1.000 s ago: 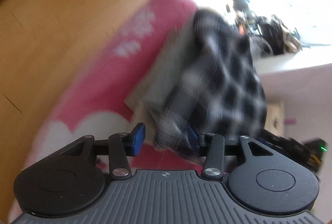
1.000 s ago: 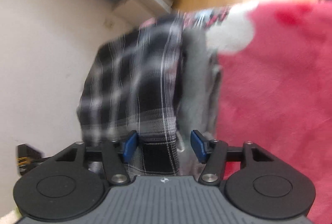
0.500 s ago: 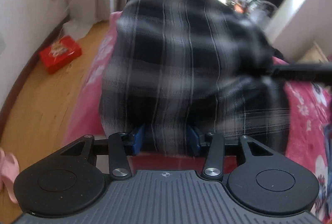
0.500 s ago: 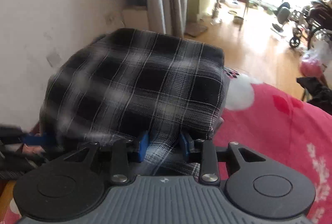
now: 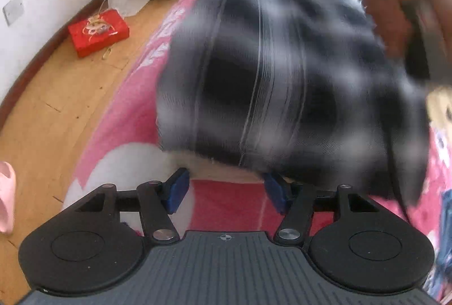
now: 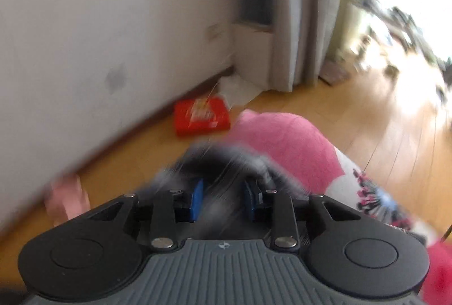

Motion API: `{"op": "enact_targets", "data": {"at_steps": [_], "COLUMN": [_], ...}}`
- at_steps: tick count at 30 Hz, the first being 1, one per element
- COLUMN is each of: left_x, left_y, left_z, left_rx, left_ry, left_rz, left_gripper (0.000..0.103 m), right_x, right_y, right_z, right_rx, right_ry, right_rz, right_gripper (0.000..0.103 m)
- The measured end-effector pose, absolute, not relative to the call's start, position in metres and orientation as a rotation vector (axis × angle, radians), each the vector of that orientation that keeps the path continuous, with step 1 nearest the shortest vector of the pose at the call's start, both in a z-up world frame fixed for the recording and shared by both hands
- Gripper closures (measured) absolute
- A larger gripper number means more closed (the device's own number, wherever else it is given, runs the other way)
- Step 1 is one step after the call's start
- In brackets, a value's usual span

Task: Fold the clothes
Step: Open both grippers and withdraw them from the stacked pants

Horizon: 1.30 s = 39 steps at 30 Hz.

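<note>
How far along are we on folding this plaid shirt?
Done: the plaid shirt looks bunched into a rough bundle over the pink blanket, though blur hides any clean fold. In hand: the right gripper has plaid cloth between its fingers; the left gripper is open, its fingers at the shirt's near edge. Left: laying it flat and squaring it.

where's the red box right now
The red box lies on the wooden floor by the white wall, upper left in the left wrist view, left of the pink blanket; the right wrist view shows it mid-frame.
</note>
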<state>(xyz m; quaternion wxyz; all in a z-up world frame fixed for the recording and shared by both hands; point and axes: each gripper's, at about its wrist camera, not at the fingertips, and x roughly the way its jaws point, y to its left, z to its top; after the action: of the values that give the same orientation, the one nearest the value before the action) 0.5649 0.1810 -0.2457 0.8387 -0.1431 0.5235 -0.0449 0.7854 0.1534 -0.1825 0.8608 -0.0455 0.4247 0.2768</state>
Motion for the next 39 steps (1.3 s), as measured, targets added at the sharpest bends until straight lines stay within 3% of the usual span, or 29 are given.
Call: {"op": "enact_targets", "data": {"at_steps": [5, 9, 13, 19, 22, 25, 32, 37, 39], "left_x": [0.554, 0.521, 0.508, 0.601, 0.659, 0.717, 0.713, 0.726, 0.724], "left_y": [0.186, 0.226, 0.285, 0.270, 0.243, 0.216, 0.222, 0.226, 0.236], "left_z": [-0.250, -0.239, -0.207, -0.157, -0.175, -0.193, -0.180, -0.200, -0.194], "left_rx": [-0.311, -0.385, -0.472, -0.401, -0.354, -0.305, -0.381, -0.472, -0.512], "left_ry": [1.152, 1.129, 0.972, 0.742, 0.802, 0.863, 0.825, 0.879, 0.847], "left_rz": [-0.120, -0.048, 0.124, -0.119, -0.162, -0.205, -0.256, -0.198, -0.198], "left_gripper": [0.044, 0.044, 0.044, 0.044, 0.044, 0.045, 0.044, 0.041, 0.043], "right_x": [0.819, 0.784, 0.716, 0.703, 0.711, 0.720, 0.725, 0.759, 0.759], "right_y": [0.107, 0.039, -0.010, -0.011, -0.014, -0.016, -0.017, -0.004, -0.018], "right_z": [-0.183, -0.148, -0.122, -0.130, -0.136, -0.143, -0.140, -0.189, -0.184], "right_rx": [0.121, 0.295, 0.216, 0.090, 0.103, 0.115, 0.110, 0.031, 0.129], "right_ry": [0.920, 0.808, 0.734, 0.784, 0.800, 0.815, 0.797, 0.973, 0.938], "right_rz": [0.381, 0.366, 0.390, 0.424, 0.358, 0.292, 0.292, 0.212, 0.154], "right_gripper": [0.068, 0.068, 0.068, 0.070, 0.077, 0.077, 0.077, 0.076, 0.076]}}
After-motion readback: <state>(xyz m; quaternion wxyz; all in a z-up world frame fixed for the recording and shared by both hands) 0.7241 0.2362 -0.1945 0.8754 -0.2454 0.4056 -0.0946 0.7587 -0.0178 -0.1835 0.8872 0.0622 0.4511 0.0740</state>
